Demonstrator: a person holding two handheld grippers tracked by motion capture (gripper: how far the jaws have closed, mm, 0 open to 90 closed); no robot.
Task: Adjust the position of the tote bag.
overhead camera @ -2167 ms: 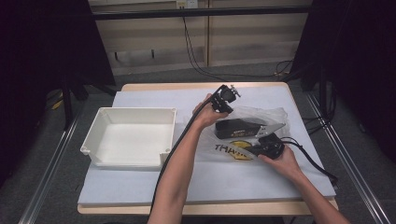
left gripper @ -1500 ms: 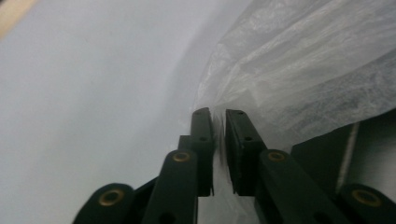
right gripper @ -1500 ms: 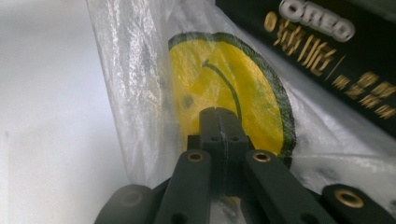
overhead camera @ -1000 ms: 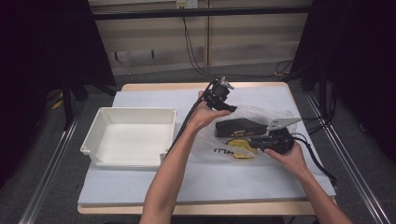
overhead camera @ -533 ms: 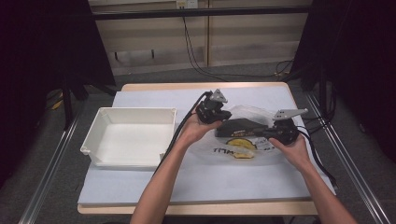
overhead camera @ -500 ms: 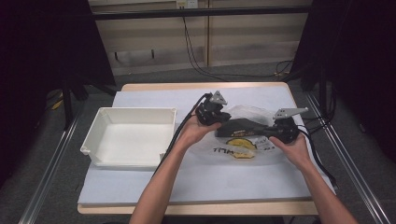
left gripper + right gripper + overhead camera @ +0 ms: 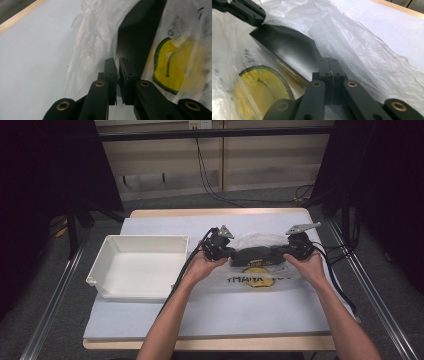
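Black pouch [image 7: 256, 256], left gripper [image 7: 218, 248] and right gripper [image 7: 295, 249] seemingly pinching opposite ends

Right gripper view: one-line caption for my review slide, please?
Right gripper fingers pinch one end of a black pouch on a clear plastic bag; left gripper at its far end.

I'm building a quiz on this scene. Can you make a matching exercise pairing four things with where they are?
1. left tool
2. right tool
3. white rectangular plastic bin
4. yellow round emblem

a. printed on the clear plastic bag, under the flat black pouch
b. at the pouch's right end
c. on the table's left part
d. at the pouch's left end

Pairs: 1-d, 2-b, 3-c, 4-a
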